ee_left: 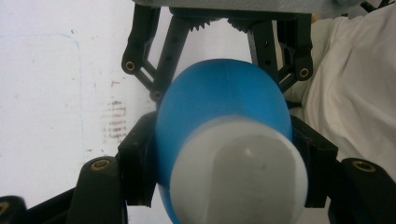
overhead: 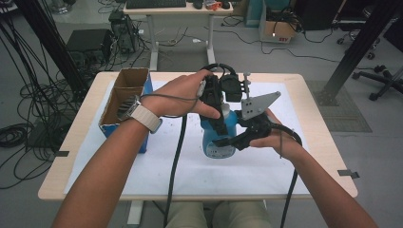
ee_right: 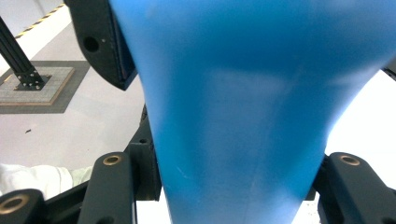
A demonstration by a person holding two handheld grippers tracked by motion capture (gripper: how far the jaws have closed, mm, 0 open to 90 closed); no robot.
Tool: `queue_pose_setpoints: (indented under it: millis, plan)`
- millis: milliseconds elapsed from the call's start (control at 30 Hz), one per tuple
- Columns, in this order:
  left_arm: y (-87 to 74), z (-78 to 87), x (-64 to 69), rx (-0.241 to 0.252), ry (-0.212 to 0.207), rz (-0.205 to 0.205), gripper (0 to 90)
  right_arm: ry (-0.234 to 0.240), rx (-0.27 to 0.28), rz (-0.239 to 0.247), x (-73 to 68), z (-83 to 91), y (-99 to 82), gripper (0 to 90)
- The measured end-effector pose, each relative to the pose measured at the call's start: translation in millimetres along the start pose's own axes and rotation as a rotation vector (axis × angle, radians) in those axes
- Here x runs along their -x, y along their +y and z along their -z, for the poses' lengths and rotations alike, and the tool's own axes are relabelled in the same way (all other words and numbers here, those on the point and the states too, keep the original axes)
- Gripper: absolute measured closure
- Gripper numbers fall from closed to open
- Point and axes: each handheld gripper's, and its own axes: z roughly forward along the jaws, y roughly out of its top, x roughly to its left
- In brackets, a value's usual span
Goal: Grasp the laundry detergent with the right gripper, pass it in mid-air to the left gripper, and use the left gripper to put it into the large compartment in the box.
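Blue bottle (overhead: 219,135) stands upright at mid-table on the white sheet (overhead: 157,166), just right of the open cardboard box (overhead: 124,97).

Your left gripper (overhead: 219,124) comes down from above, jaws clamped across the bottle's upper part just under the white cap (ee_left: 239,175).

Your right gripper (overhead: 228,142) comes in from the right, jaws closed on the lower body. Likely reason: it steadies the bottle so the top can be worked without it tipping or spinning.
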Motion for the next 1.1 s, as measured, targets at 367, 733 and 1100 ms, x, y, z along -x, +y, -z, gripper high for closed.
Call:
queue_pose_setpoints:
  millis: [367,733,1100]
  plan:
    - [0.5,0.7,-0.3,-0.001,0.001,-0.001,37.4,-0.002,-0.002,0.001,0.1,0.6,1.0,43.2]
    - [0.9,0.3,-2.3,-0.001,-0.001,-0.012,37.5,-0.005,-0.002,-0.002,0.7,0.8,0.7,43.2]
    - [0.7,0.4,-1.9,-0.003,-0.001,-0.009,37.4,-0.002,0.000,0.000,1.1,0.3,0.5,43.2]
